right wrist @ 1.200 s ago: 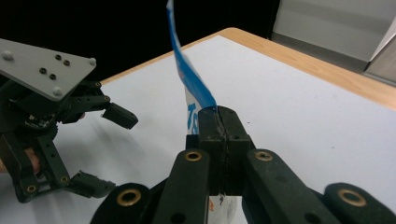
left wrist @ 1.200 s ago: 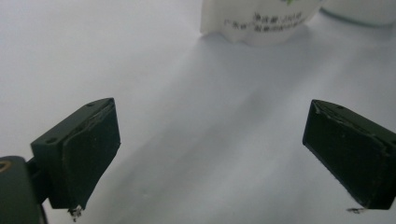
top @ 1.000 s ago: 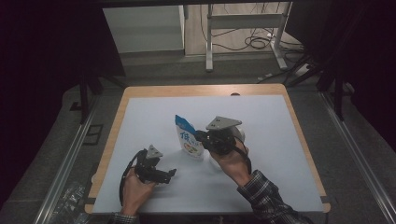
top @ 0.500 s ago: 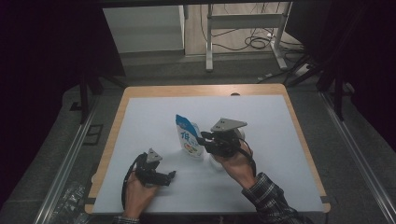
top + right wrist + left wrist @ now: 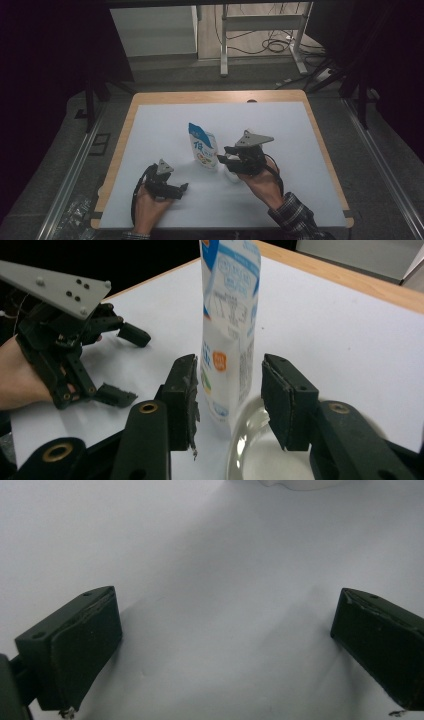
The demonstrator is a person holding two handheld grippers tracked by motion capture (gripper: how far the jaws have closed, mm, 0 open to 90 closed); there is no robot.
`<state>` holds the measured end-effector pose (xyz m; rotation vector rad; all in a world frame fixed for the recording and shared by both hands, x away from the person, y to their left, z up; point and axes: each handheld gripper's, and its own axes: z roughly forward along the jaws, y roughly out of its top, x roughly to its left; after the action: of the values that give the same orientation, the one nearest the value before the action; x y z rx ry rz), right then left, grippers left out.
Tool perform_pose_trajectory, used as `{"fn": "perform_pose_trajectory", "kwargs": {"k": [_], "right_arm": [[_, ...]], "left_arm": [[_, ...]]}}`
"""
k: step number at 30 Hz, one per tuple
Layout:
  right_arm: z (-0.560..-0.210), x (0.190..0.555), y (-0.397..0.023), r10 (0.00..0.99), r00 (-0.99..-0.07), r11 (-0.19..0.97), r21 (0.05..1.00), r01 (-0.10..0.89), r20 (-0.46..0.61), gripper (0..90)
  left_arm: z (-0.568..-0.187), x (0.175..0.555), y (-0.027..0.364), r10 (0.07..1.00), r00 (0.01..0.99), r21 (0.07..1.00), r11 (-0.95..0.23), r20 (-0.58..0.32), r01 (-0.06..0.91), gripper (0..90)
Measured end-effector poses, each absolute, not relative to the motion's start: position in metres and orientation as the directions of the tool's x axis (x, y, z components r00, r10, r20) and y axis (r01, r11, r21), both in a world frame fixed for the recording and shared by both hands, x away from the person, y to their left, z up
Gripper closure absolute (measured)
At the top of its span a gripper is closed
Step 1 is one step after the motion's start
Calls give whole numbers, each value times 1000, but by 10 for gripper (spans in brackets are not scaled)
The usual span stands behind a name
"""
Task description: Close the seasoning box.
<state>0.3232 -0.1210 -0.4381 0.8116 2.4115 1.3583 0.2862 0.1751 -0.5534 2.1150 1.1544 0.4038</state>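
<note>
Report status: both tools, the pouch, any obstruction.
Left tool open, low over the mat. Right tool open, jaws flanking the upright pouch. Clear dish at the pouch's base.

Pretty dim room overall, with the only real light falling on the table (image 5: 320, 130), which has a light wood edge and a white sheet (image 5: 165, 125) covering most of its top. Behind it there's a grey floor (image 5: 165, 75), a pale cabinet or panel (image 5: 152, 30), and a white metal stand frame (image 5: 262, 25) with a tangle of black cables (image 5: 272, 46) on the wooden floor (image 5: 210, 30) around its legs. Metal rails (image 5: 67, 180) run along both sides of the table, and everything past them drops off into near black.
</note>
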Motion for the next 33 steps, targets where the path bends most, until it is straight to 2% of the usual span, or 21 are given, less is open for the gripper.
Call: {"fn": "perform_pose_trajectory", "kwargs": {"k": [10, 23, 25, 33], "right_arm": [[-445, 315, -141, 579, -813, 419, 835, 358, 59, 549], [-445, 304, -175, 605, -792, 381, 846, 373, 76, 861], [-444, 303, -181, 610, -788, 376, 844, 382, 85, 886], [-445, 303, -203, 644, -759, 359, 838, 411, 96, 889]], "left_arm": [[-553, 286, 175, 829, 557, 695, -372, -50, 616, 3], [-553, 286, 176, 828, 559, 694, -374, -49, 615, 5], [-553, 286, 176, 827, 560, 694, -376, -47, 614, 7], [-553, 286, 176, 829, 558, 695, -373, -48, 614, 7]]}}
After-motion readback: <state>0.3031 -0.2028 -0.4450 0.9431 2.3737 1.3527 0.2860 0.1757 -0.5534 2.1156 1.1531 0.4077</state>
